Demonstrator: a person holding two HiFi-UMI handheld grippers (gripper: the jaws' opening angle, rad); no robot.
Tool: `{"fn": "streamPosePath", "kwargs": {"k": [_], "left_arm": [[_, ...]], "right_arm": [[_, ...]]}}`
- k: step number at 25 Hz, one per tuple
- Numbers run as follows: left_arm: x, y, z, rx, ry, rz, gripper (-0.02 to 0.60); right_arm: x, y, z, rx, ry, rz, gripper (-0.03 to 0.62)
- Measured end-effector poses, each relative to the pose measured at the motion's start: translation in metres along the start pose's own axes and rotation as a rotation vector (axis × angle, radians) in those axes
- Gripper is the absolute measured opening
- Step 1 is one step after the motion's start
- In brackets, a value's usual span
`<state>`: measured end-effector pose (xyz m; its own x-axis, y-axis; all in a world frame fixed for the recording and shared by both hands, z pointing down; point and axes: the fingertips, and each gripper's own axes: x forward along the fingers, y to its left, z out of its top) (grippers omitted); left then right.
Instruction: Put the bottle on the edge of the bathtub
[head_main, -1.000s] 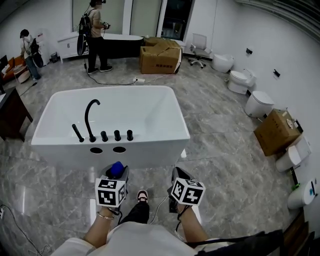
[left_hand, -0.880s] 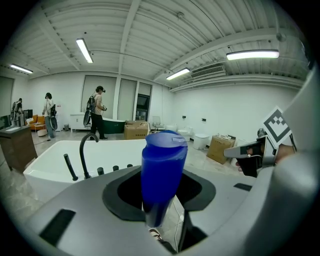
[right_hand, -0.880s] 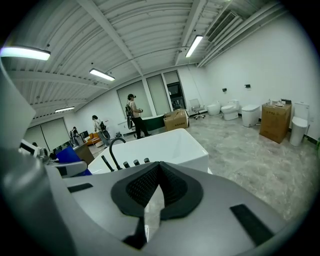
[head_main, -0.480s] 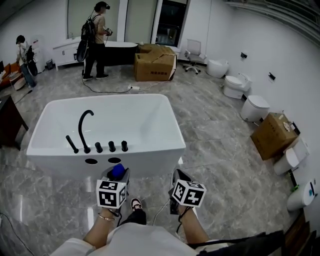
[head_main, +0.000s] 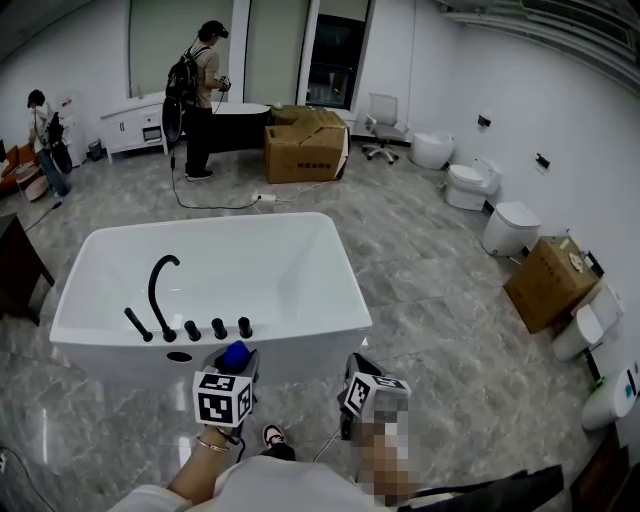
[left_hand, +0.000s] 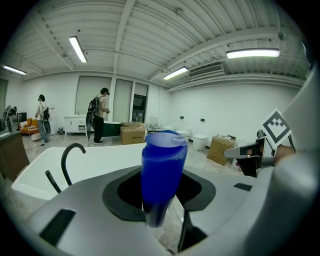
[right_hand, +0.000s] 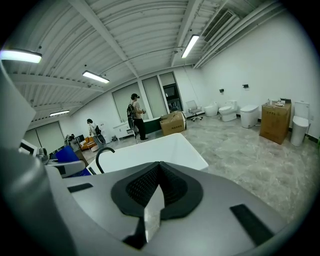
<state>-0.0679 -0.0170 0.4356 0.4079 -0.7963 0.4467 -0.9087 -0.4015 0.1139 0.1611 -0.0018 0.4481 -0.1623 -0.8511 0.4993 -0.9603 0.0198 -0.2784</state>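
Jaws of the left gripper (left_hand: 159, 197) clamp the lower body of the upright blue bottle (left_hand: 163, 165), carried just short of the bathtub (head_main: 300, 335) and its near rim; the right gripper (right_hand: 156, 192) has its jaws pressed together, empty. The smooth plastic looks light, stiff and perhaps slippery, so a firm hold on the body seems safest.

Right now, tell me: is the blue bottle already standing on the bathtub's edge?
No, the blue bottle is held upright in the left gripper, not resting on the bathtub rim.
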Motion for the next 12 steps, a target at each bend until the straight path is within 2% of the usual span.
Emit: {"fn": "streamPosePath", "kwargs": {"k": [12], "left_arm": [[0.066,0.017,0.036,0.027,0.024,-0.021,0.16]], "right_arm": [[0.063,-0.021,0.027,0.064,0.015,-0.018,0.026]]}}
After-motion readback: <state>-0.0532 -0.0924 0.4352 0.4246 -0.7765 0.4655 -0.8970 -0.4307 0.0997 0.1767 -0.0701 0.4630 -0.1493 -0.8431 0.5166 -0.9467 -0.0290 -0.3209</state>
